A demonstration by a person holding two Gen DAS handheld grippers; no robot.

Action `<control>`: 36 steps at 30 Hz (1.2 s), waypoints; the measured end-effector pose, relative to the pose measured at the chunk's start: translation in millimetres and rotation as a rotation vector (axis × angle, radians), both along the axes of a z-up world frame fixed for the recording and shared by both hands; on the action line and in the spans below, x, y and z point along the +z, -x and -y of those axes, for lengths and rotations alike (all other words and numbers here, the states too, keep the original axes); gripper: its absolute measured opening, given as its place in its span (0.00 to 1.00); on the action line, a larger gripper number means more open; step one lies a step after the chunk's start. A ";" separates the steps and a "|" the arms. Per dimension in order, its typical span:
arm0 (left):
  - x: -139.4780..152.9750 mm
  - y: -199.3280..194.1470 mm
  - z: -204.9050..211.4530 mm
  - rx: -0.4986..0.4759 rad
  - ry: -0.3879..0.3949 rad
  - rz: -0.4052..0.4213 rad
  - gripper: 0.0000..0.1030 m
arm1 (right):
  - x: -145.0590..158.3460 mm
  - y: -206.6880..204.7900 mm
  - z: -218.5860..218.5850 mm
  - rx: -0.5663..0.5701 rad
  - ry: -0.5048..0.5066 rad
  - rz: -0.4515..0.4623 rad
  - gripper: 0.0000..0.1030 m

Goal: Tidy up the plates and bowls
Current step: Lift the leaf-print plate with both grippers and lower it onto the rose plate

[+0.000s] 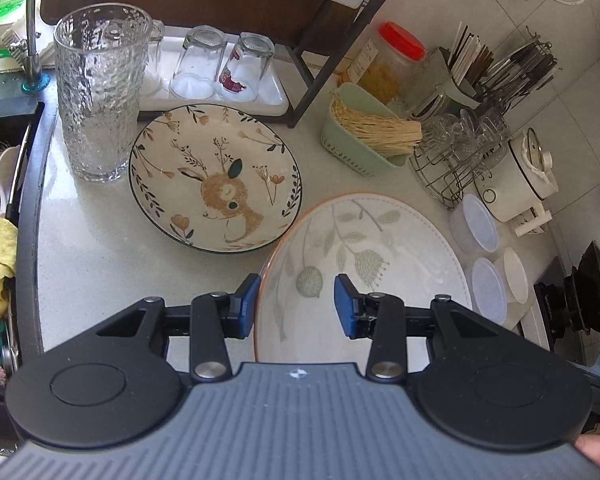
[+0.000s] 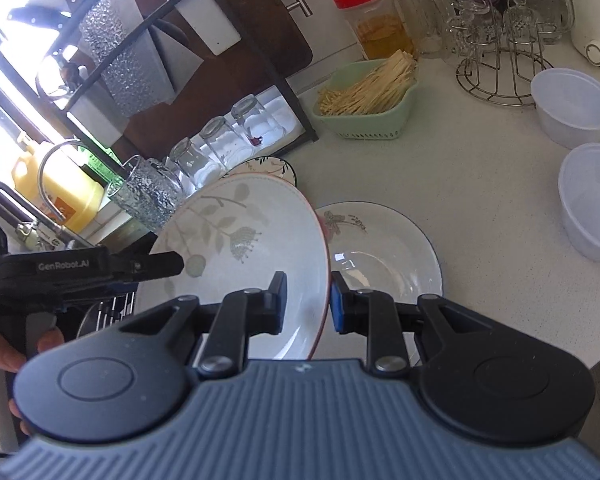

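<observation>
A white plate with grey-green leaves and an orange rim (image 1: 380, 256) (image 2: 244, 240) is held tilted above the counter. My right gripper (image 2: 306, 300) is shut on its rim, one finger on each face. My left gripper (image 1: 294, 306) is open, its fingers straddling the plate's near-left rim without clamping; it also shows in the right wrist view (image 2: 168, 266). A deer-pattern plate (image 1: 216, 178) lies flat on the counter beyond the left gripper. A white plate with a pink flower and dark rim (image 2: 384, 252) lies flat under the right gripper.
A tall textured glass (image 1: 100, 92) stands left of the deer plate. A tray of upturned glasses (image 1: 220, 72), a green basket of sticks (image 1: 372, 132), a wire glass rack (image 1: 448, 160), plastic tubs (image 2: 572, 108) and a sink (image 1: 0, 200) surround the counter.
</observation>
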State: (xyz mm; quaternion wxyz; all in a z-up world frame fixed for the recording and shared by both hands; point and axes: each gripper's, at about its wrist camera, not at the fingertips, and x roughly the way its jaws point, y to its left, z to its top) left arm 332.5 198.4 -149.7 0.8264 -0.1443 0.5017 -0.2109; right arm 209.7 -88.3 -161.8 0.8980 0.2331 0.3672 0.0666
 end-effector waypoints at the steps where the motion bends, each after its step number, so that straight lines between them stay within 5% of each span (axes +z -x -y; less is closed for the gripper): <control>1: -3.6 -1.7 1.0 0.000 0.004 -0.006 0.43 | -1.1 -0.8 2.6 0.002 -0.001 0.000 0.25; 6: -20.7 -11.8 9.2 0.000 0.032 -0.054 0.43 | -12.7 -8.6 15.8 0.006 -0.010 -0.023 0.25; 17: -60.6 -13.2 28.0 0.036 -0.034 -0.123 0.43 | -39.0 -30.2 24.3 0.039 0.069 -0.080 0.25; 36: -58.0 -5.7 35.2 0.087 -0.151 -0.088 0.43 | -62.3 -39.3 3.7 0.118 0.191 -0.098 0.25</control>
